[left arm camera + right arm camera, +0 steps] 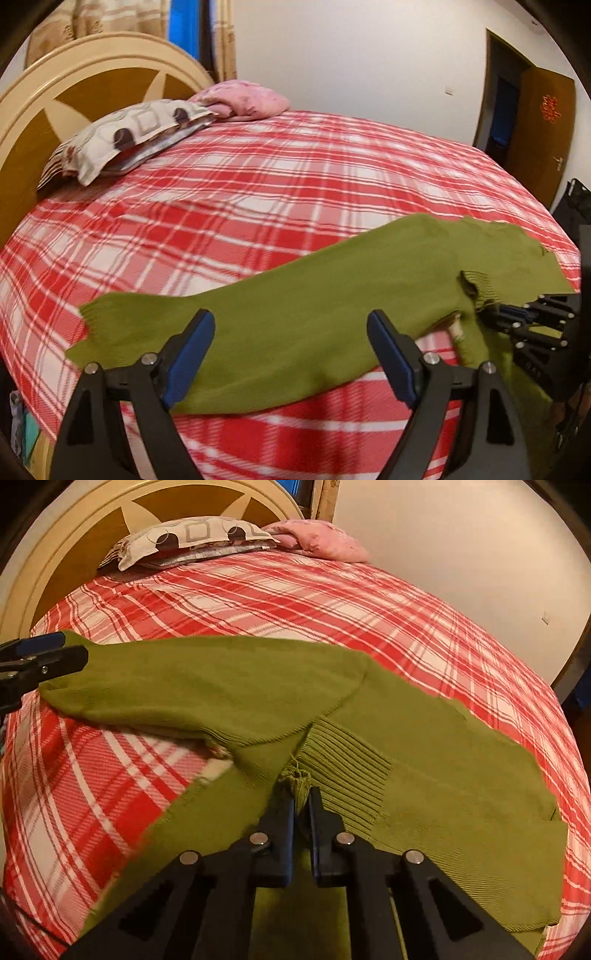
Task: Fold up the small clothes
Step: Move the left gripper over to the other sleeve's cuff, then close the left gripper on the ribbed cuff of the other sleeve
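Green knit sweater (229,686) spread across the near half of the bed (258,177), on its red-and-white plaid cover, well apart from the pillows (122,140) at the headboard (48,110). One long part, probably a sleeve, runs out from the sweater's middle towards the headboard side; the body lies on the side away from the headboard. The right gripper (302,805) is clamped together on a bunched fold of the sweater where the ribbed knit meets the plain knit, near the sweater's middle. The left gripper (291,354) stands with its blue pads (192,354) wide apart over the sleeve part, one on either side of the cloth, pressing on nothing; the right wrist view shows its tip at the sweater's far end on the headboard side. Step in hand, as judged: taking hold of the garment at two places to lay it out or start the first fold. The next move calls for the left gripper to close on the sleeve, then for both to lift and carry it over the body without dragging the rest
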